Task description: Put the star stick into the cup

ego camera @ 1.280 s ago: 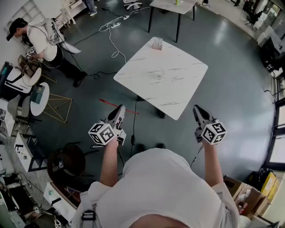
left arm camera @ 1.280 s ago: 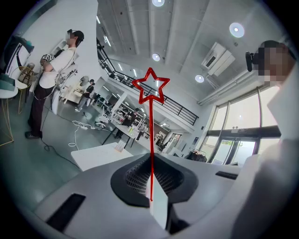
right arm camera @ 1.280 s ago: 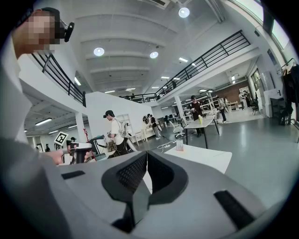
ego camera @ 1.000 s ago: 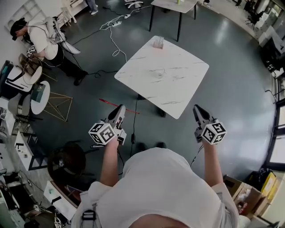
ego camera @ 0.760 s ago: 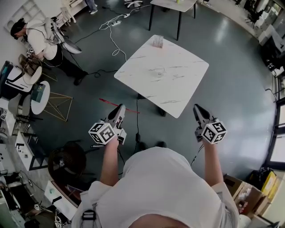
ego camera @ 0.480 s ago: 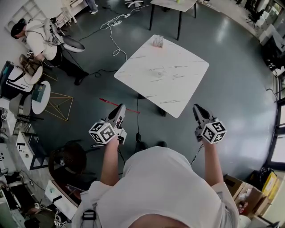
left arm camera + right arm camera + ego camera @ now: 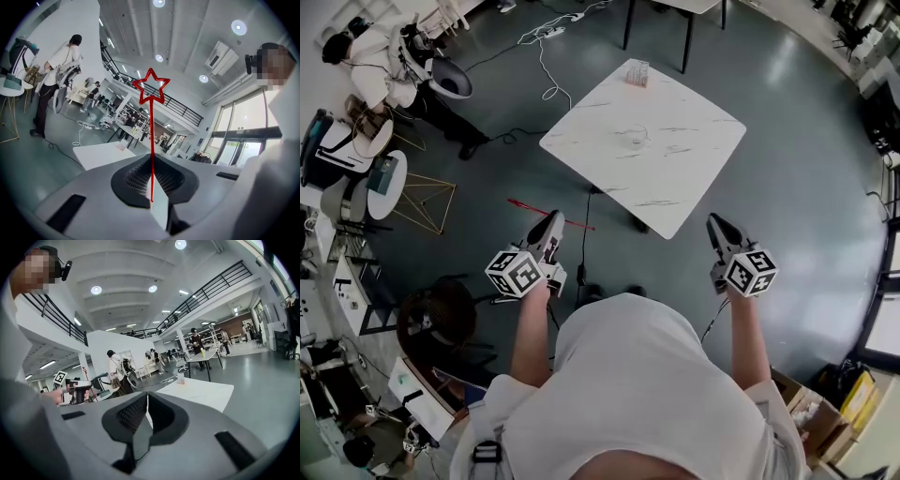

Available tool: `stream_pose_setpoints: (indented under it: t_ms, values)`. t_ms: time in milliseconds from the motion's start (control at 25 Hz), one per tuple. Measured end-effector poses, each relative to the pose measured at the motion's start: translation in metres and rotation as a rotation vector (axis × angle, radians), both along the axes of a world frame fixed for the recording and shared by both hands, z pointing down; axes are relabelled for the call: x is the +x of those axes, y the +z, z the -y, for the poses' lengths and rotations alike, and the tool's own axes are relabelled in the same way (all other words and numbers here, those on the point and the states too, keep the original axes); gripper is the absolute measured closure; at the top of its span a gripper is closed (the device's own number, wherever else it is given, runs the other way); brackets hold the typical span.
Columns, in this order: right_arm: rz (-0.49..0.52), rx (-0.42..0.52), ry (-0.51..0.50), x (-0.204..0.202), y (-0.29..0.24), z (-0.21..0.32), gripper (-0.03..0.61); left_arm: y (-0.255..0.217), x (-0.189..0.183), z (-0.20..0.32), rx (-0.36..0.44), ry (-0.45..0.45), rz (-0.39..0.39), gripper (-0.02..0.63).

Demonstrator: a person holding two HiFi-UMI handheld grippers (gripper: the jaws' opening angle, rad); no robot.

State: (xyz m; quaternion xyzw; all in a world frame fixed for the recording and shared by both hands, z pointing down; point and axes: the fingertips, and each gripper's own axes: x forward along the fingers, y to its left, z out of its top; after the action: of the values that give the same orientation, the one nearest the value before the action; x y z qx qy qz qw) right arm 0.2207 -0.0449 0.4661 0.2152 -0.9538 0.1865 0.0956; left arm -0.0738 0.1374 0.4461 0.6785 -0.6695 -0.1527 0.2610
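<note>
The star stick [image 7: 546,213] is a thin red rod lying crosswise over the floor in the head view. My left gripper [image 7: 551,225] is shut on it. In the left gripper view the star stick [image 7: 151,140] rises straight from the closed left gripper [image 7: 152,161] to a red outline star. My right gripper [image 7: 713,227] is shut and holds nothing; its own view shows the right gripper [image 7: 147,398] with jaws together. Both grippers hang short of the white marble table [image 7: 675,178]. A small clear cup [image 7: 636,72] stands at the table's far corner, and a faint clear thing [image 7: 633,141] sits mid-table.
A person [image 7: 384,61] stands at the far left among round side tables [image 7: 389,183] and a gold wire stand [image 7: 427,202]. Cables [image 7: 546,89] trail over the grey floor. Another table [image 7: 684,7] stands beyond. A dark chair [image 7: 441,323] is at my left, boxes [image 7: 806,412] at my right.
The table has slid a little up in the head view. The person at the left has shifted. Both grippers keep their pose, the stick still in the left one.
</note>
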Motion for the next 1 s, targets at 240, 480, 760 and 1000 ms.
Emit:
stream_pose_setpoints:
  t_ms: [240, 480, 760, 1000]
  values:
    - [0.012, -0.012, -0.047, 0.001, 0.013, 0.005, 0.551, 0.014, 0.019, -0.006, -0.016, -0.031, -0.001, 0.589]
    - [-0.006, -0.027, -0.092, 0.008, 0.022, 0.01, 0.551, 0.017, 0.036, -0.001, -0.019, -0.054, 0.002, 0.589]
    - [-0.007, -0.042, -0.099, 0.006, 0.027, 0.021, 0.551, 0.021, 0.04, 0.012, -0.023, -0.046, -0.007, 0.589]
    - [-0.022, -0.058, -0.095, -0.008, 0.034, 0.025, 0.551, 0.025, 0.024, 0.023, -0.034, -0.038, -0.016, 0.589]
